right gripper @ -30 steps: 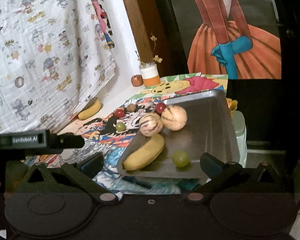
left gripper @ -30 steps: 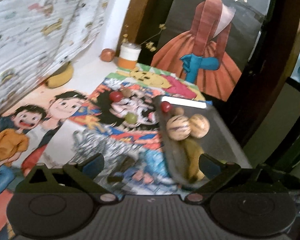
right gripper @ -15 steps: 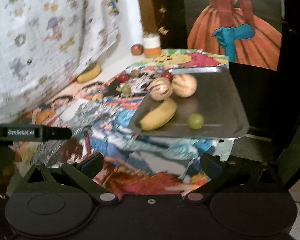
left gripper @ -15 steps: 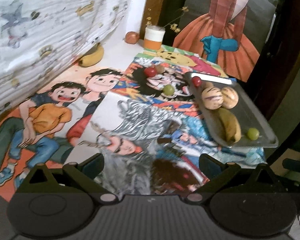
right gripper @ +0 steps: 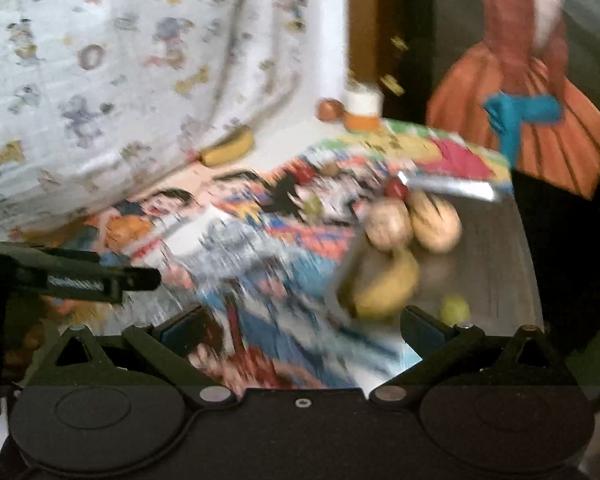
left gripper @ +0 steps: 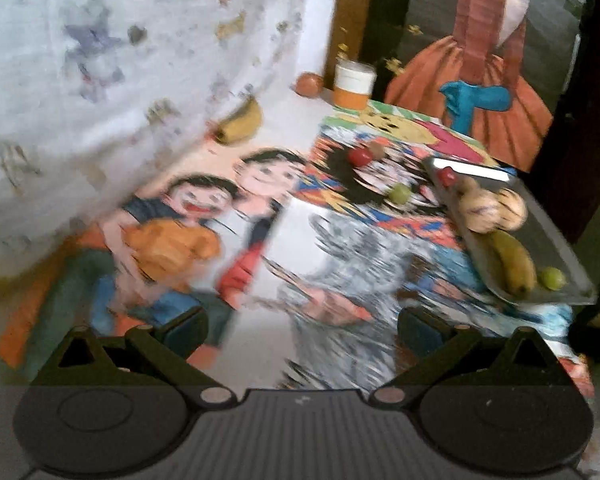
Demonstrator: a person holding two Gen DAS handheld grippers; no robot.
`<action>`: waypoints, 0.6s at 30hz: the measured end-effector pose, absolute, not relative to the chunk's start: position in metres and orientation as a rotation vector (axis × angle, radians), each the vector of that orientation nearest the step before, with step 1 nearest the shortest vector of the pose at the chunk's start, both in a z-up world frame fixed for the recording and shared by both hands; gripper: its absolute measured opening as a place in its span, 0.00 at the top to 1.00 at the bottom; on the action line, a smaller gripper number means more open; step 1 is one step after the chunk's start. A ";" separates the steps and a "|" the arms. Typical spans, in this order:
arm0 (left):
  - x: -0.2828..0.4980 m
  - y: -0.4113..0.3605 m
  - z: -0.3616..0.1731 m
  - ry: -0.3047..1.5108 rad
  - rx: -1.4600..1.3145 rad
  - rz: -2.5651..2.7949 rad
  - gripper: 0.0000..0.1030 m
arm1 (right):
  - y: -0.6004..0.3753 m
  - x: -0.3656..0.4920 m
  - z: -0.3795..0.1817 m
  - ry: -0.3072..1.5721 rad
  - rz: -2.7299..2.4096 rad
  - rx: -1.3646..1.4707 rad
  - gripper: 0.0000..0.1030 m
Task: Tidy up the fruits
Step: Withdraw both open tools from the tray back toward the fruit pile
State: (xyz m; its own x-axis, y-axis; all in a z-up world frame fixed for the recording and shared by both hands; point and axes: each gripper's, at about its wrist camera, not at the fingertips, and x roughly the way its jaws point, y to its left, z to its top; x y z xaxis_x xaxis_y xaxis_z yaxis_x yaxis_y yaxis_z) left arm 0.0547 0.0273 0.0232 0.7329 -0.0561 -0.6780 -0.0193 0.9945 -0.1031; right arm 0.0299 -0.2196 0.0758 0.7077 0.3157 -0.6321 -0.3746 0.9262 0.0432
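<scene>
A metal tray [left gripper: 560, 232] [right gripper: 496, 248] at the table's right edge holds two striped round fruits [left gripper: 478, 212] [right gripper: 390, 224], a banana [left gripper: 514, 262] [right gripper: 386, 284], a green grape [left gripper: 553, 278] [right gripper: 455, 309] and a red fruit [left gripper: 447, 176] [right gripper: 396, 189]. On the cartoon cloth lie a red fruit [left gripper: 360, 156], a green grape [left gripper: 400, 193] and, by the curtain, another banana [left gripper: 240, 122] [right gripper: 228, 148]. My left gripper [left gripper: 302, 326] and right gripper [right gripper: 302, 326] are both open and hold nothing, well short of the fruit. Both views are blurred.
An orange-and-white cup [left gripper: 354, 86] [right gripper: 364, 110] and a brown round fruit [left gripper: 309, 83] [right gripper: 329, 109] stand at the back by a wooden post. A patterned curtain [left gripper: 120, 60] hangs on the left. The left gripper's body [right gripper: 72, 274] shows in the right wrist view.
Both grippers drew back from the tray earlier; since half a second ago the right one has come closer to it. Both stay open.
</scene>
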 end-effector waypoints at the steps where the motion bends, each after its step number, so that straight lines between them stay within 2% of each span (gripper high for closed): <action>1: 0.057 0.032 0.026 0.738 -0.093 -0.005 0.00 | -0.217 0.035 0.086 0.667 0.395 -0.102 0.00; 6: 0.069 0.052 0.043 0.681 -0.104 -0.015 0.00 | -0.212 0.075 0.138 0.592 0.464 -0.077 0.00; 11: 0.084 0.056 0.064 0.598 -0.063 -0.055 0.00 | -0.216 0.134 0.176 0.650 0.457 0.037 0.00; 15: 0.100 0.049 0.074 0.563 -0.018 -0.102 0.00 | -0.220 0.178 0.187 0.734 0.466 0.139 0.00; 18: 0.115 0.044 0.073 0.547 0.018 -0.129 0.00 | -0.223 0.201 0.182 0.723 0.494 0.132 0.00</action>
